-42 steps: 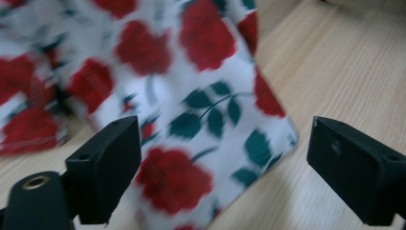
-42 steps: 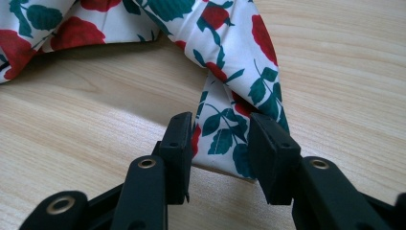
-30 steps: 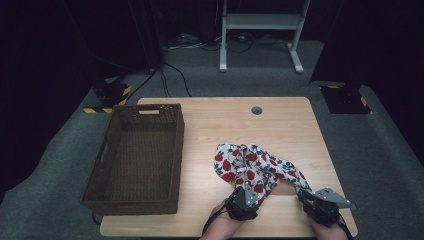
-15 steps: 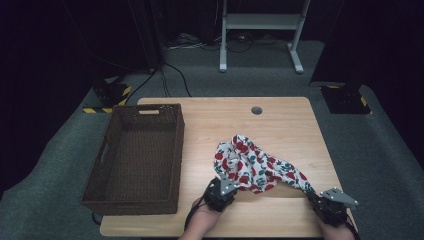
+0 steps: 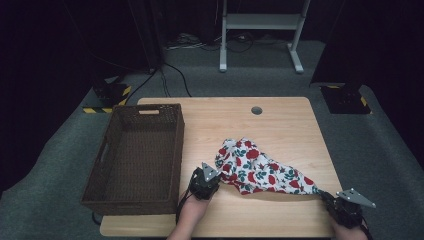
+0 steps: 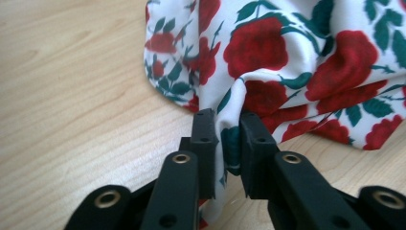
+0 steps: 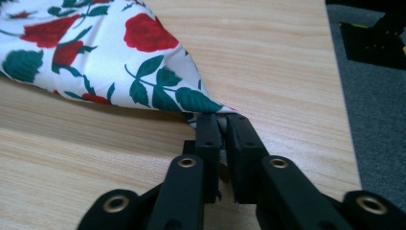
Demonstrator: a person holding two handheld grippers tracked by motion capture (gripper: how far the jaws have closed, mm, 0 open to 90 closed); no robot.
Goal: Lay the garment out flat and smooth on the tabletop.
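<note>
Landmark = the floral cloth, white w/ red roses & green leaves. It lies on the bench, on the near right part, well right of the basket.

Nearest the person: right gripper at the cloth's near-right tip, by the bench's front right corner. Its jaws are clamped on a thin corner of the fabric; in the right gripper view the tip of the cloth vanishes between them w/ barely a gap. Held at a corner prob. so the cloth can be drawn out flat rather than bunched.

Left gripper sits at the cloth's near-left edge, btwn cloth and basket. Jaws closed on a fold of fabric; left gripper view shows the cloth pinched upright between them, a thicker wad than on the right, so they stand a bit further apart.

The 2 grips are well apart, w/ the near edge stretched btwn them almost straight – looks like spreading or straightening, poss. before folding. The part beyond the left grip is rumpled and heaped.

Left of the cloth: dark wicker basket, empty, near the bench's left edge – likely where the cloth ends up. Beyond the cloth: bare wood, a round cable hole, then grey floor and a white stand far back.
</note>
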